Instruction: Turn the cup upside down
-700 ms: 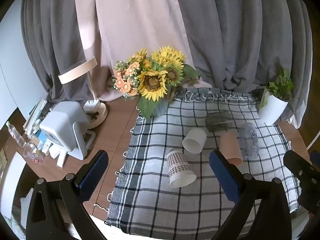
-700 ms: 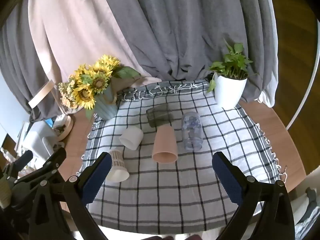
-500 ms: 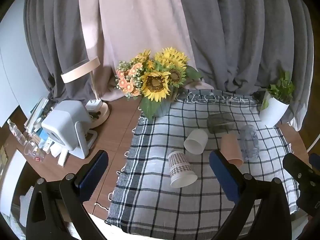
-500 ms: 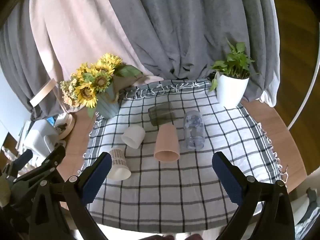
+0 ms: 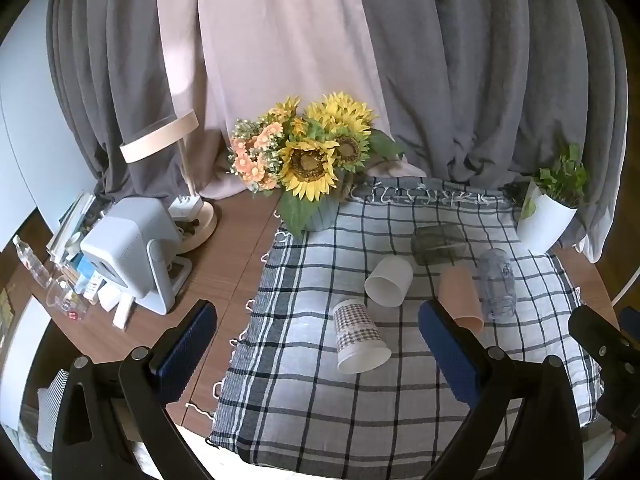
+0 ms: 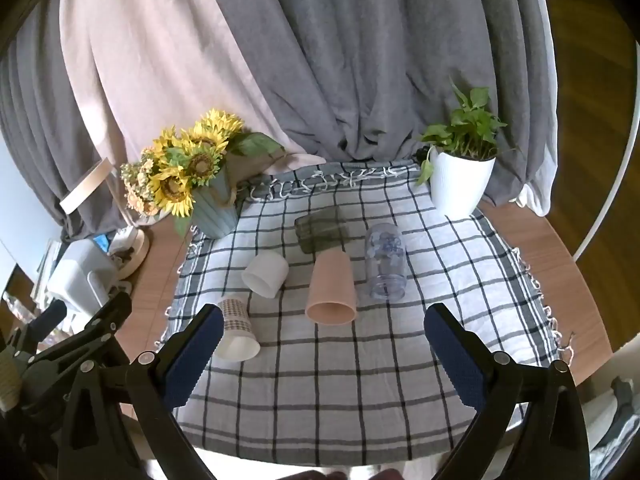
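Note:
Several cups lie on their sides on a checked cloth (image 6: pixel 360 380): a houndstooth paper cup (image 5: pixel 360 338) (image 6: pixel 236 330), a white cup (image 5: pixel 389 287) (image 6: pixel 266 274), a pink cup (image 5: pixel 460 298) (image 6: pixel 331 288), a clear printed cup (image 5: pixel 497 284) (image 6: pixel 385 262) and a dark smoky glass (image 5: pixel 438 238) (image 6: pixel 322 228). My left gripper (image 5: pixel 316 354) is open and empty, above the cloth's near left part. My right gripper (image 6: pixel 320 362) is open and empty, in front of the pink cup. Neither touches a cup.
A sunflower vase (image 5: pixel 316 168) (image 6: pixel 212 208) stands at the cloth's back left corner. A white potted plant (image 5: pixel 548 216) (image 6: pixel 460 184) stands at the back right. A lamp (image 5: pixel 168 148), a white device (image 5: pixel 128 252) and small clutter sit on the wooden table to the left. Curtains hang behind.
Both grippers have lifted and drawn back slightly, so the table sits a little lower in both views. The cups have not moved. Both grippers stay open.

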### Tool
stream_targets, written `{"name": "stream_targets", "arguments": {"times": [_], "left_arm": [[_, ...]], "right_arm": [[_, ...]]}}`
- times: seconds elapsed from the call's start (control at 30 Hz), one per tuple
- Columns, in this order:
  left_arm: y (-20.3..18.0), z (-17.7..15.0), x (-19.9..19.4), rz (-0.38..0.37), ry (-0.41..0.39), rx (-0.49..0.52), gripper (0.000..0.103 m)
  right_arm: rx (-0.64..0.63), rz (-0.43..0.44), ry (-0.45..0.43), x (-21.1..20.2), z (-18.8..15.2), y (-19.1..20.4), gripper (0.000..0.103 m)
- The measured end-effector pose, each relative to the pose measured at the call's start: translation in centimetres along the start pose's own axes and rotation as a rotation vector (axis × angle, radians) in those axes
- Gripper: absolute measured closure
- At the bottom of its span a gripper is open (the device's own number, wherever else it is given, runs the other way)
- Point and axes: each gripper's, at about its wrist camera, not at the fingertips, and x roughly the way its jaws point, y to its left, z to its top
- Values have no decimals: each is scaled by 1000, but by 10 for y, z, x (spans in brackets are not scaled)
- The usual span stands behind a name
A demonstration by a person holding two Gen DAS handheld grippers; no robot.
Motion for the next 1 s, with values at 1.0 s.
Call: {"name": "stream_targets", "arguments": {"times": [1.0], "left_arm": [[2, 0, -1, 1, 10, -1, 0]], "right_arm": [[-3, -1, 1, 3, 1, 0, 2]]}}
